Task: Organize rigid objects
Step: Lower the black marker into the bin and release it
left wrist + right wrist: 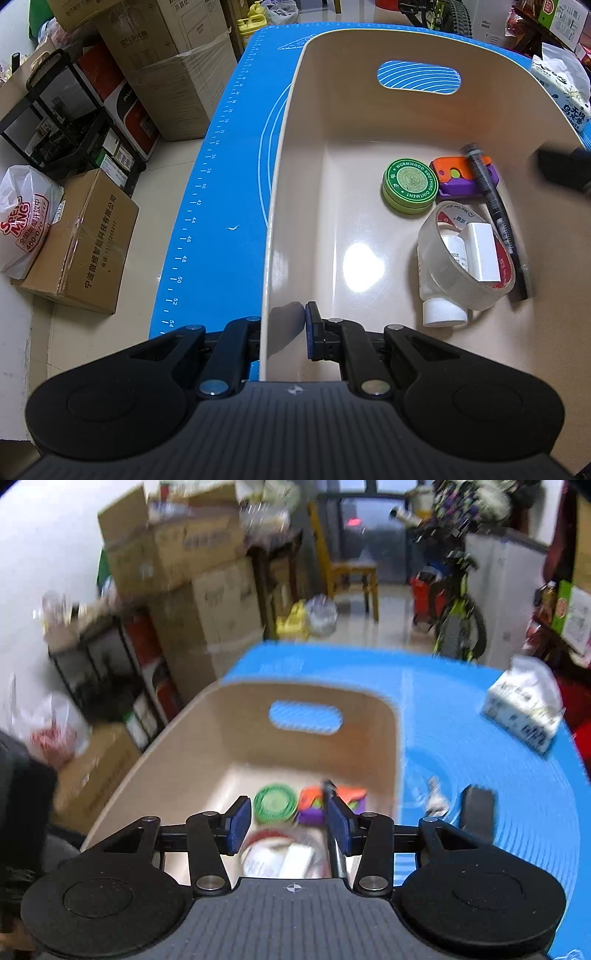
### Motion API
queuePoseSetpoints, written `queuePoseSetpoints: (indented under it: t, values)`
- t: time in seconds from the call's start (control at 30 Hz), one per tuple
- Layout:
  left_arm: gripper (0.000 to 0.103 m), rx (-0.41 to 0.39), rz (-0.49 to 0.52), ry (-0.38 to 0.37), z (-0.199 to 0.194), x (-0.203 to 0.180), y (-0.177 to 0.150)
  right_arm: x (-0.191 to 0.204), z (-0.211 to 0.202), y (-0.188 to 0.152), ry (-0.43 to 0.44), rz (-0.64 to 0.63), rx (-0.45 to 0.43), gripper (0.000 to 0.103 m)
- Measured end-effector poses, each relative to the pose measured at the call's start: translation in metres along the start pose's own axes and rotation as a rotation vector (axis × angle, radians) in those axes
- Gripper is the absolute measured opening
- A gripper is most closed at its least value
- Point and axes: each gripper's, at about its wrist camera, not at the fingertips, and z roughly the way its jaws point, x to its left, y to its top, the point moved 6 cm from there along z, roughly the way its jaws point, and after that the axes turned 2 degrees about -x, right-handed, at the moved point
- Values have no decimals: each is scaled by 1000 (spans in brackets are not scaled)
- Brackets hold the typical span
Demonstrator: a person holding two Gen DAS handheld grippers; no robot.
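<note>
So the beige plastic bin with the cut-out handle slot [369, 122] sits on the blue measuring mat [221, 206], and most of the small stuff is already piled in its right-hand half: a round green ointment tin [409, 185], an orange and purple plastic block toy [460, 177] right beside it, a clear packing tape roll [466, 254] leaning over a white squeeze bottle with a ribbed cap [445, 301] and a small white box [482, 253], plus a black marker pen [493, 214] lying across the lot along the right wall. The left gripper [282, 332] straddles the bin's near left wall, one finger outside and one blue-padded finger inside, so my guess is it's pinching the rim to keep the bin from sliding while things get dropped in; whether the pads actually press the wall I can't quite tell. The right gripper [288, 823] hovers over the pile with its jaws at a middling gap and nothing between them. That view is blurry, but out on the mat to the right of the bin there's a dark rectangular object [478, 812] and something small and pale [436, 797] next to it, which look like the leftovers, plus a tissue pack [524, 712] farther off. Looks mostly done to me.
</note>
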Motion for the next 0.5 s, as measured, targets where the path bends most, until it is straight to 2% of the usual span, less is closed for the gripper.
queuePoseSetpoints:
  t: [0.1,0.2,0.33,0.5]
  values:
    - [13,1,-2,0,0,0,0,-18,-23,12,-27,35,-87,66]
    - [13,0,0,0,0,0,0,-43,-36,19,-82,48,-131,68]
    - [13,0,0,1,0,-1,0,-77,-40,13,-150,69,-127,69]
    - [13,0,-1,1,0,-1,0,-110,-24,-8,-239,89,-67,70]
